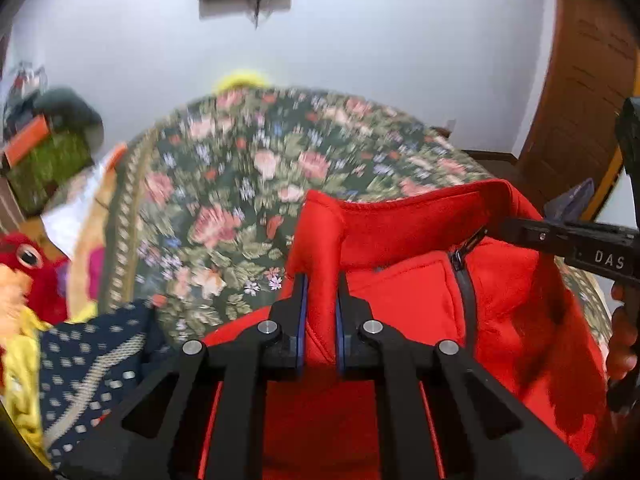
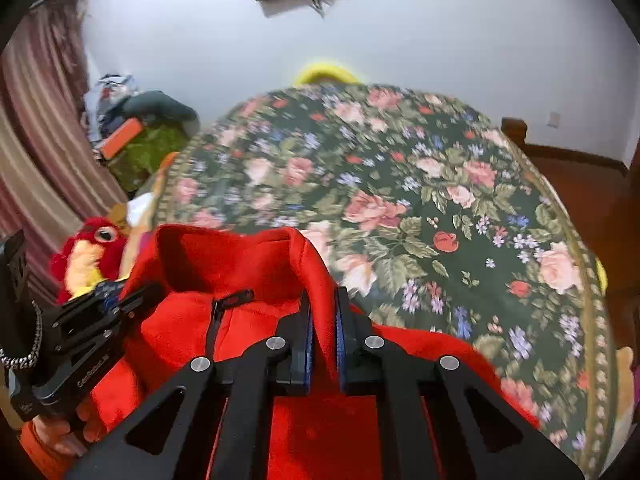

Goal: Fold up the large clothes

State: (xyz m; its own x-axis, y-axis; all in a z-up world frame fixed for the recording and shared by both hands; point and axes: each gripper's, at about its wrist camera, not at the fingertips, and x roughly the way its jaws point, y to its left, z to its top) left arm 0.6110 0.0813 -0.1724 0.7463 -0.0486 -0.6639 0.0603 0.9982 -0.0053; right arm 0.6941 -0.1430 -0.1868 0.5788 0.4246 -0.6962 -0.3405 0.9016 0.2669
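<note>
The floral bedspread [image 2: 440,208] covers the bed and serves as the landmark and the working surface; the greater part of it beyond the garment lies bare and flat. The red fleece jacket [image 1: 420,288] is the task's thing: it rests at the near edge of the bedspread, collar end raised toward the two cameras, zipper [image 1: 464,280] partly closed down the front. Judged from its nap and thick rolled collar, the fabric is soft, limp and light to moderate in weight; it offers no stiffness, sags between any two grip points, and is not fragile or slippery. Suitable hold points are the two collar corners or the shoulders, symmetric about the zipper, so that the body hangs evenly. The left tongs [image 1: 322,292] are closed on a fold of the collar on one side of the zipper; the right tongs [image 2: 323,312] are closed on the collar fold on the other side. Cloth is pinched between the pads in both wrist views. Off the left side of the bedspread lies a dark dotted garment [image 1: 92,364], just beside the jacket, and next to it a red and yellow plush toy [image 2: 92,256]; both could snag a sleeve if the jacket swings that way. Farther off that side stands a pile of clutter [image 2: 136,128] against the wall. A yellow object [image 2: 324,72] shows behind the far edge of the bedspread; what it is cannot be told.
</note>
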